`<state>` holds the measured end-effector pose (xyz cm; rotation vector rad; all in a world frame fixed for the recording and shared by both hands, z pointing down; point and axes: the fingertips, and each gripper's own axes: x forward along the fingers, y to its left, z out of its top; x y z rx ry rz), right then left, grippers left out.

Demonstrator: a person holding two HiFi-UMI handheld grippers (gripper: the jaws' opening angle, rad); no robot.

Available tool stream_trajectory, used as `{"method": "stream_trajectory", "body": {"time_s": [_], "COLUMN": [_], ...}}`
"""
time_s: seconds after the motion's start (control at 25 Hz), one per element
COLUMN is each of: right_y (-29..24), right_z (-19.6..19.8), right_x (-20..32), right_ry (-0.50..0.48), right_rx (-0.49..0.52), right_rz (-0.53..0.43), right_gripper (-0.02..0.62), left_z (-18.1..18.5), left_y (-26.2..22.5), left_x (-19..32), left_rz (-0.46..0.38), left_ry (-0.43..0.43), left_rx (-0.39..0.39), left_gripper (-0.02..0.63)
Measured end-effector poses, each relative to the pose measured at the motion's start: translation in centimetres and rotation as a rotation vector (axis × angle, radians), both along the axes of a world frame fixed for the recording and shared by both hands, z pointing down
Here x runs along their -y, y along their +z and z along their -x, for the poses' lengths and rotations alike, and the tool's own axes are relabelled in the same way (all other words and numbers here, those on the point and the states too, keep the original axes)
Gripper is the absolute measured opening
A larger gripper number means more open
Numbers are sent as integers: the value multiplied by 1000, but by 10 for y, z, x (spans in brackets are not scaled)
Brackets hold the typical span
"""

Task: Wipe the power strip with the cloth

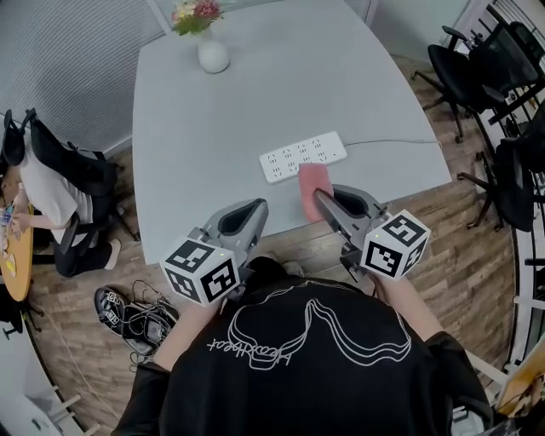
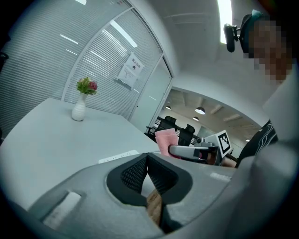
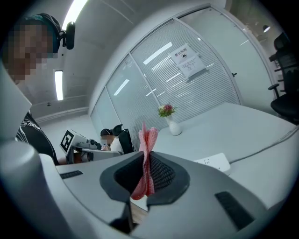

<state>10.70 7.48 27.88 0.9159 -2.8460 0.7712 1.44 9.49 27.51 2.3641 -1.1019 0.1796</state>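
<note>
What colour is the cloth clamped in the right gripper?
Pink, finely checked; the folded pink cloth shows best in the right gripper view.

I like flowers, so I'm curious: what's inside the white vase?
Pink flowers with green leaves stick out of the top of the vase. The vase is solid white, not see-through, so the stems and any water inside are hidden.

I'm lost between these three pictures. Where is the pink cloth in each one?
Head view: pink cloth at centre, next to the power strip.
Left gripper view: cloth right of centre, held up.
Right gripper view: cloth at centre, clamped in the right gripper.
Shared landmark: the white flower vase.
</note>
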Motion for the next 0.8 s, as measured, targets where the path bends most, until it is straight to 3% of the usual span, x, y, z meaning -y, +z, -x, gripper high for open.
{"method": "stream_trajectory", "body": {"time_s": [0.8], "right_y": [60], "right_z": [67], "right_x": [90], "right_ry": [-52], "right_rx": [-39], "right_rz": [187], "right_gripper": [35], "left_z": [48], "left_y": [64], "left_x": [98], "left_rz": [130], "left_ry": [-36], "left_rx": [-38], "left_gripper": [14]}}
